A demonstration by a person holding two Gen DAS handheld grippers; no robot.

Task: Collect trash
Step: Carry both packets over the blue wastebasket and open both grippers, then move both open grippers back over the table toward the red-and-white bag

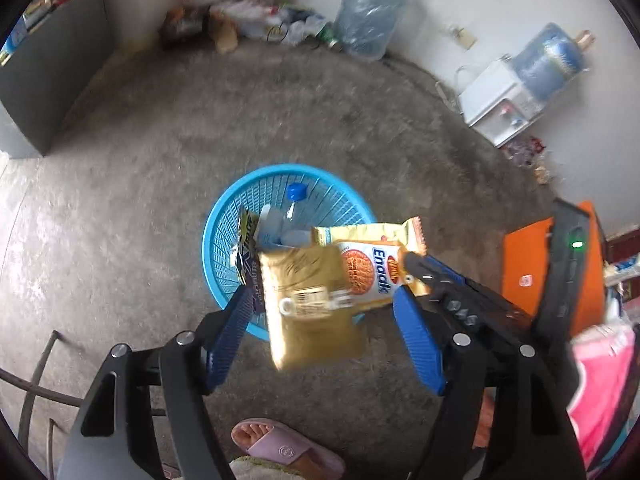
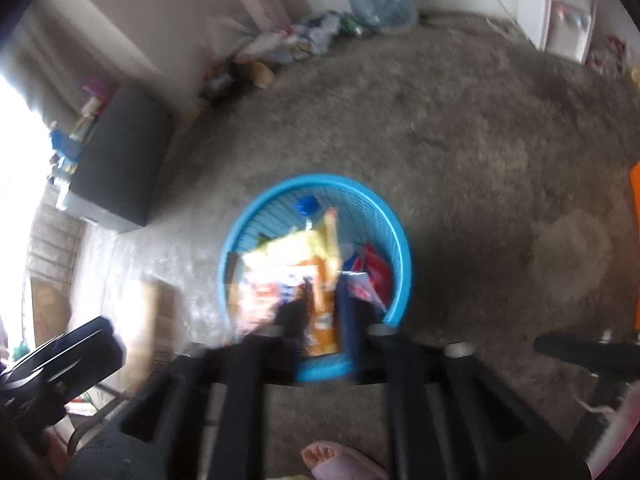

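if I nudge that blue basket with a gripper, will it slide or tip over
The blue basket is thin slatted plastic holding only wrappers and a capped bottle, so it is probably light and would slide on the floor. A push at the rim could tip it.

Water jug (image 1: 370, 16) by wall; white dispenser (image 1: 502, 102); grey cabinet (image 1: 44, 80); pink slipper (image 1: 286, 446).
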